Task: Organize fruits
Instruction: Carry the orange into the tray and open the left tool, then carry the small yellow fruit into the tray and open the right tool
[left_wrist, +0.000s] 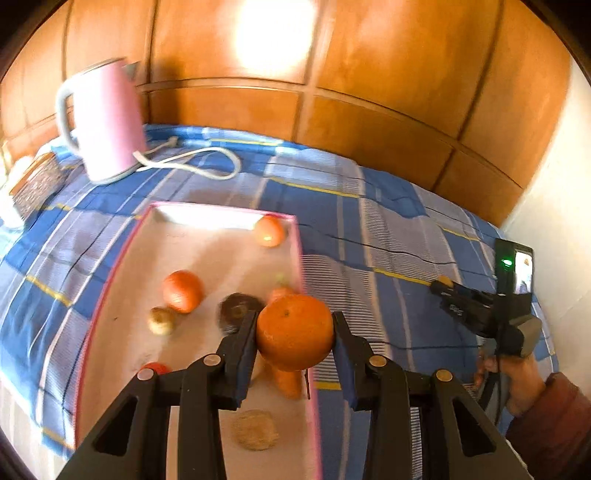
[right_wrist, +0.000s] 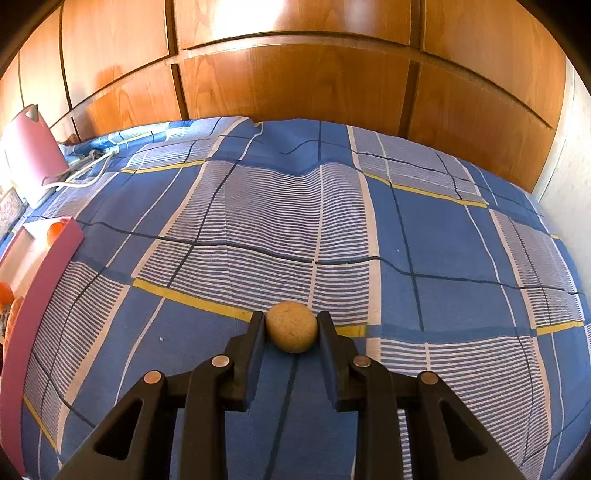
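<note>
My left gripper (left_wrist: 295, 325) is shut on an orange (left_wrist: 294, 332) and holds it above the right edge of a pink-rimmed tray (left_wrist: 301, 258). In the tray lie two oranges (left_wrist: 183, 290) (left_wrist: 269, 230), a dark fruit (left_wrist: 238, 309), a small brownish fruit (left_wrist: 161, 320), a carrot (left_wrist: 288, 382), a red fruit (left_wrist: 155, 368) and a tan round fruit (left_wrist: 255, 430). My right gripper (right_wrist: 291, 332) is shut on a tan round fruit (right_wrist: 291, 326) just above the blue checked cloth. It shows in the left wrist view (left_wrist: 441, 282) at right.
A pink kettle (left_wrist: 105, 118) with a white cord (left_wrist: 207, 162) stands at the back left on the blue checked cloth (right_wrist: 424, 240). A patterned box (left_wrist: 35, 182) lies left of it. A wooden panel wall (right_wrist: 295, 74) runs behind. The tray's corner (right_wrist: 55, 243) shows at the left in the right wrist view.
</note>
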